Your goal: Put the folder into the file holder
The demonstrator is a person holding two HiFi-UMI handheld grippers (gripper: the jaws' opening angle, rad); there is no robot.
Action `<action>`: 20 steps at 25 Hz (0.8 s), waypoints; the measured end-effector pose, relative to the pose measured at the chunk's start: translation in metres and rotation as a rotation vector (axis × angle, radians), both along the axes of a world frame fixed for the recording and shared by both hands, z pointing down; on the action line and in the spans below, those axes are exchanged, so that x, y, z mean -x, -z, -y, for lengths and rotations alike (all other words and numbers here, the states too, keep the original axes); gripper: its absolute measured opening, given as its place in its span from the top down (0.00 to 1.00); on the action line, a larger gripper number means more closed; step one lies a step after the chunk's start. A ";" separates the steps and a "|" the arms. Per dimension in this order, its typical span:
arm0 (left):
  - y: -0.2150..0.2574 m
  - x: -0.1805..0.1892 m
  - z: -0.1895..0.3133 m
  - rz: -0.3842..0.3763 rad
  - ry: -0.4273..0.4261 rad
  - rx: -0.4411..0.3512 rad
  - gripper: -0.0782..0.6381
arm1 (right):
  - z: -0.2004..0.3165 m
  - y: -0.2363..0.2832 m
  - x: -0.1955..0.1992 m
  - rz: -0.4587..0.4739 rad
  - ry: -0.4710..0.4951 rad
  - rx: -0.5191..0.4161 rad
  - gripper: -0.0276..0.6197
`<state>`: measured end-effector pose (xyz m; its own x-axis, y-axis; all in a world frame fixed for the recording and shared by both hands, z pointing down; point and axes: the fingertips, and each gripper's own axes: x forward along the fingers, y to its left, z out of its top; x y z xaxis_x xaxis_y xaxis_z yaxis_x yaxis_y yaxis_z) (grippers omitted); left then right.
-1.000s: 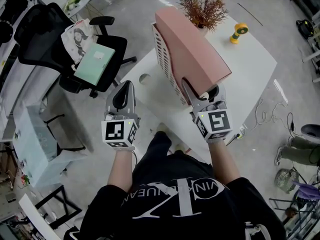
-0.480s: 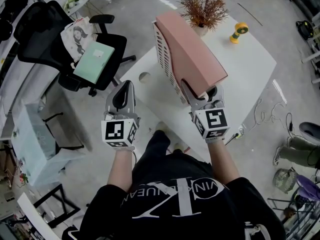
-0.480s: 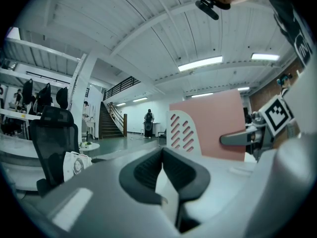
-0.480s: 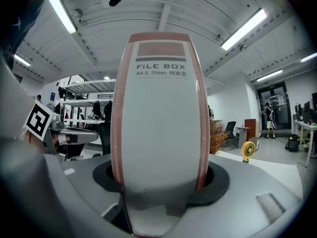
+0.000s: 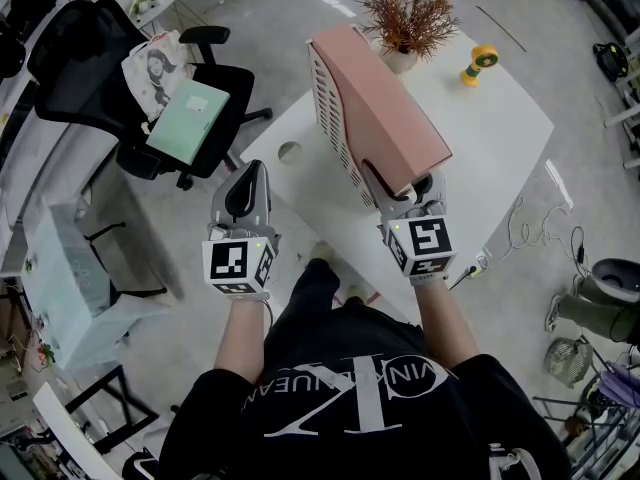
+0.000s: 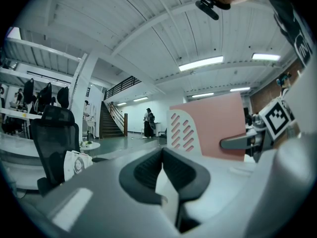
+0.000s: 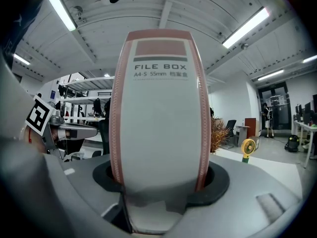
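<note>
A pink file box folder (image 5: 390, 118) slants up over the white table (image 5: 500, 138), and my right gripper (image 5: 405, 190) is shut on its near spine. Along the folder's left side stands the white slotted file holder (image 5: 328, 108); how deep the folder sits in it is hidden. In the right gripper view the labelled spine (image 7: 158, 108) fills the gap between the jaws of the right gripper (image 7: 161, 182). My left gripper (image 5: 247, 183) hangs over the floor left of the table, shut and empty. The left gripper view shows the left gripper (image 6: 162, 158), the holder (image 6: 182, 130) and the folder (image 6: 223, 128).
A dried plant (image 5: 410, 13) and a small yellow fan (image 5: 480, 65) stand at the table's far side. A black office chair (image 5: 110, 68) carrying a green folder (image 5: 187, 118) and a bag is at the left. Cables lie on the floor at the right.
The right gripper and the pink folder have sunk a little toward the table. The left gripper has stayed where it was.
</note>
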<state>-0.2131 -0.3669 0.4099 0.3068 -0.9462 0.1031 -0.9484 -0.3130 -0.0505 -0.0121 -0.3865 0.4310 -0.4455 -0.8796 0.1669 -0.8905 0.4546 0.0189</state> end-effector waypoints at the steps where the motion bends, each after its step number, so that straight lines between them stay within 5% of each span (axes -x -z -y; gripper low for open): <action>1: 0.000 0.000 0.000 0.000 0.000 0.000 0.89 | 0.000 0.000 0.000 -0.001 0.001 0.000 0.46; 20: -0.004 -0.009 -0.007 -0.005 -0.011 0.012 0.89 | -0.008 -0.006 -0.005 0.012 0.033 0.006 0.42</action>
<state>-0.2042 -0.3596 0.4134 0.3175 -0.9416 0.1122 -0.9453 -0.3237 -0.0416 -0.0073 -0.3783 0.4373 -0.4765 -0.8632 0.1668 -0.8750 0.4841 0.0051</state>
